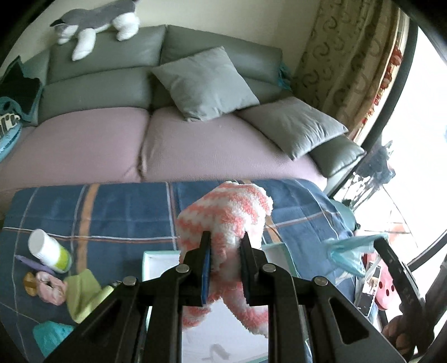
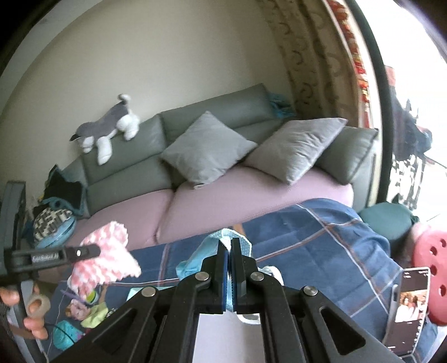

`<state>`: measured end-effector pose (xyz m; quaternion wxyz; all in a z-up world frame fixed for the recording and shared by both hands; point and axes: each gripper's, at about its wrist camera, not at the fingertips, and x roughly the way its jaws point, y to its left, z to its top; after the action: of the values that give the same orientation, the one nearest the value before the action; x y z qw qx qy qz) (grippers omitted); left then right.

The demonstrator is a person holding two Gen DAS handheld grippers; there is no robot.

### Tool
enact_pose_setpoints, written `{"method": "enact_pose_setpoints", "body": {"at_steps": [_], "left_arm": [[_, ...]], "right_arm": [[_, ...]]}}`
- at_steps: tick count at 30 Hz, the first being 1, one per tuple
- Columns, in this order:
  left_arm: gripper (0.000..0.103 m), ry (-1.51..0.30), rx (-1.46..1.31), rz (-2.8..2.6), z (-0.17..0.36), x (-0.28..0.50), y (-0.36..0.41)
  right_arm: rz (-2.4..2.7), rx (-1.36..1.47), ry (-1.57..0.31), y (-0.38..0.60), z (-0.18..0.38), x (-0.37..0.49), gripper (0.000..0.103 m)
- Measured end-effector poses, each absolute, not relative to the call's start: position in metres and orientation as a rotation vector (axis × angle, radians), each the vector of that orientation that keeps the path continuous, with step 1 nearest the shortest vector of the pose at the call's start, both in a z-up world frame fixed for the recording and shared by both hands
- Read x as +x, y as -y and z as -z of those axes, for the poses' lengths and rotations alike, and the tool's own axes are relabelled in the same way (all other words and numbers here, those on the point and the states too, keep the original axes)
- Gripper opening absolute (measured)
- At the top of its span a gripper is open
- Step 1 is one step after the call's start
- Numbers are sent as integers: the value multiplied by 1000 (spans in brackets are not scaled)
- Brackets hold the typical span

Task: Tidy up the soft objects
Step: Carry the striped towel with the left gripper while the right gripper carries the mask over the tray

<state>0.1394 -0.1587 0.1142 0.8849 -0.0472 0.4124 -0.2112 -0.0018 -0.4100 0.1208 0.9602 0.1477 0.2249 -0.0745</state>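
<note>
My left gripper (image 1: 225, 241) is shut on a fluffy pink-and-white striped sock (image 1: 227, 217) and holds it in the air above a white box (image 1: 157, 264); the sock's ends hang down below the jaws. The same sock (image 2: 107, 255) and left gripper (image 2: 83, 252) show at the left of the right wrist view. My right gripper (image 2: 228, 247) is shut on a light blue cloth (image 2: 205, 257), held above the blue plaid blanket (image 2: 321, 237). That blue cloth (image 1: 349, 251) also shows at the right of the left wrist view.
On the blanket (image 1: 117, 215) at the left lie a white bottle (image 1: 50, 251), a yellow-green cloth (image 1: 83, 293), a pink scrunchie (image 1: 51, 287) and a teal item (image 1: 51, 336). A sofa (image 1: 195, 145) with grey cushions and a plush husky (image 1: 95, 25) stands behind. A phone (image 2: 410, 304) stands at right.
</note>
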Motion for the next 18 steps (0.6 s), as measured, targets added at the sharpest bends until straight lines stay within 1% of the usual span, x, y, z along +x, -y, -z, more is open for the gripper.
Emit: {"method": "enact_pose_setpoints", "body": {"at_steps": [6, 11, 18], "left_arm": [[19, -898, -82, 447, -96, 138, 177], [19, -931, -56, 425, -78, 143, 184], [19, -988, -44, 360, -37, 158, 183]], "right_arm": [[175, 321, -480, 422, -112, 1, 2], [178, 291, -519, 414, -101, 12, 2], [139, 277, -627, 402, -67, 43, 2]]}}
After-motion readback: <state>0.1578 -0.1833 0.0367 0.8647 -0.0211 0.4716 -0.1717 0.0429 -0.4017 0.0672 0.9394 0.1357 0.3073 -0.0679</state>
